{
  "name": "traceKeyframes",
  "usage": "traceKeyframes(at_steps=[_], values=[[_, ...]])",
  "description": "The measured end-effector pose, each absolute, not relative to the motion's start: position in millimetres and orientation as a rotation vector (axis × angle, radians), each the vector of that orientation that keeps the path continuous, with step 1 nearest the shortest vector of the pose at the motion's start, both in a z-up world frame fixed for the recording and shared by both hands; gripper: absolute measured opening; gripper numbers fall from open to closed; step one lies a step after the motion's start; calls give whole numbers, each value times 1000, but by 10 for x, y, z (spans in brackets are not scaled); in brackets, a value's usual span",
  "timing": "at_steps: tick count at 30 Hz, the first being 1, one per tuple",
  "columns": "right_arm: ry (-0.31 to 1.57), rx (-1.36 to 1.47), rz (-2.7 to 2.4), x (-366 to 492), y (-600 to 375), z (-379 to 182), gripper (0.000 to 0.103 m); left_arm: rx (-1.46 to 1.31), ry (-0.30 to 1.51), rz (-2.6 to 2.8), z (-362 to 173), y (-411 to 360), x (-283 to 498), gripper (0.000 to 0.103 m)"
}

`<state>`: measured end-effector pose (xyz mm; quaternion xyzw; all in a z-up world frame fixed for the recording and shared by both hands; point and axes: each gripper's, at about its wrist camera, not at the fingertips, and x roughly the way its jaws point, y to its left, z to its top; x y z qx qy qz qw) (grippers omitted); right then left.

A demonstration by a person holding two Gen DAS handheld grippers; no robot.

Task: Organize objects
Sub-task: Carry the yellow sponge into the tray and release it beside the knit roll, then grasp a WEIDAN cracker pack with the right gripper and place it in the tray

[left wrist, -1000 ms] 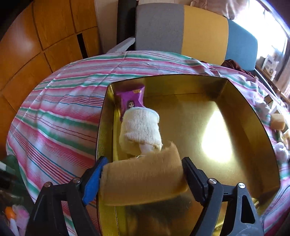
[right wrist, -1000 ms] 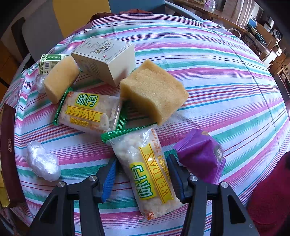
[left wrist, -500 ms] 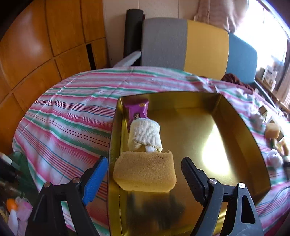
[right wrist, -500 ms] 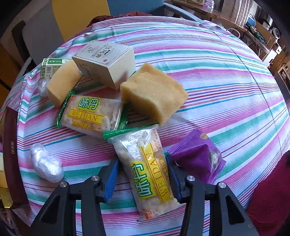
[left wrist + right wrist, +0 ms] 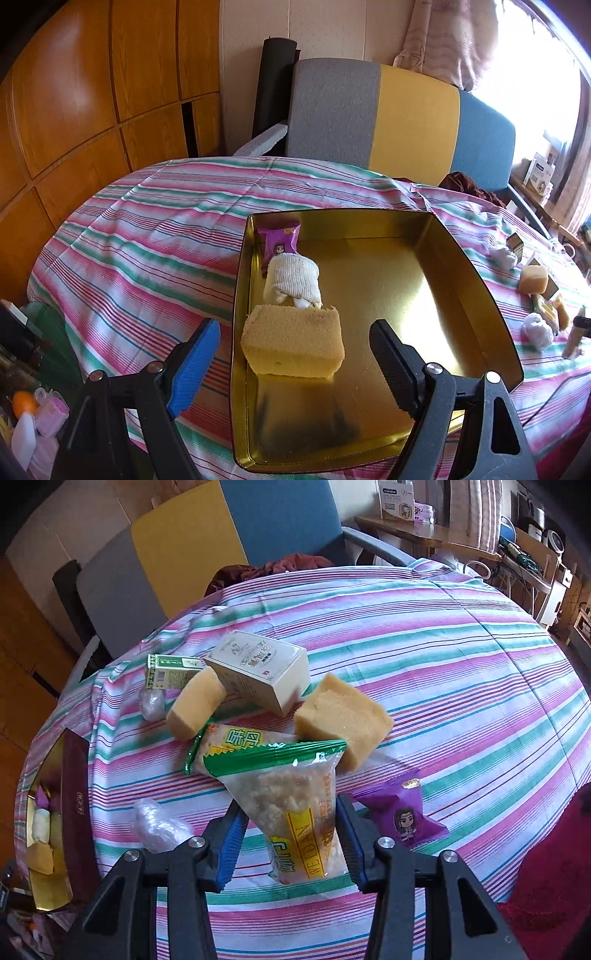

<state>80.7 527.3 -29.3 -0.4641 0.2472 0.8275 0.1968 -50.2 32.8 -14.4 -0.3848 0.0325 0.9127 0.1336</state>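
The work stands mid-way, judging by the layout: a gold tray (image 5: 476, 288) on the striped surface (image 5: 147, 258) already holds three things in a row along its left wall, a purple packet (image 5: 279, 243), a rolled white cloth (image 5: 293, 282) and a yellow sponge (image 5: 293, 341). The left tongs (image 5: 291, 365) hang above the tray with jaws wide apart and nothing between them; the sponge lies flat below, apart from both pads.

The right tongs (image 5: 290, 843) are clamped on a clear snack bag (image 5: 295, 805) with a green top seal; the bag is off the surface and tilted, its top fanned toward the camera. Both pads press its sides, denting the wrapper.

The step in hand appears to be carrying this bag to the tray, whose rim shows at the far left of the right wrist view. The next move calls for a steady carry leftward, a light enough squeeze not to crush the crumbly contents, and a drop into the open gold floor beside the row.

Readable writing: "WEIDAN" in yellow on the held bag, with Chinese characters, and matching characters on a second bag (image 5: 236, 746) still lying by the pile. A cream box (image 5: 266, 672) and a green box (image 5: 170, 670) carry print too small to read. Another purple packet (image 5: 402, 814) shows a cartoon figure
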Motion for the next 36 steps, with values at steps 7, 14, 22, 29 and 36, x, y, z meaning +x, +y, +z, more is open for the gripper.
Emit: traceKeyframes(at_steps=[7,14,22,29,36], values=[[690,-1251,2487,712,4851,203,48,-1118,76,2650,-166,283,-473,84],[670,-1318,2687,258,4087,423,48,-1130,54,2663,-185,188,-473,84],[573,-1540,2922,-336,2904,476,48,-1158,-33,2728,-192,-176,-497,84],[372,-1779,3025,-720,1802,157,48,-1212,-109,2806,-245,-587,-526,84],[138,-2059,2982,-748,1023,-346,48,-1256,-171,2843,-336,-795,-538,84]])
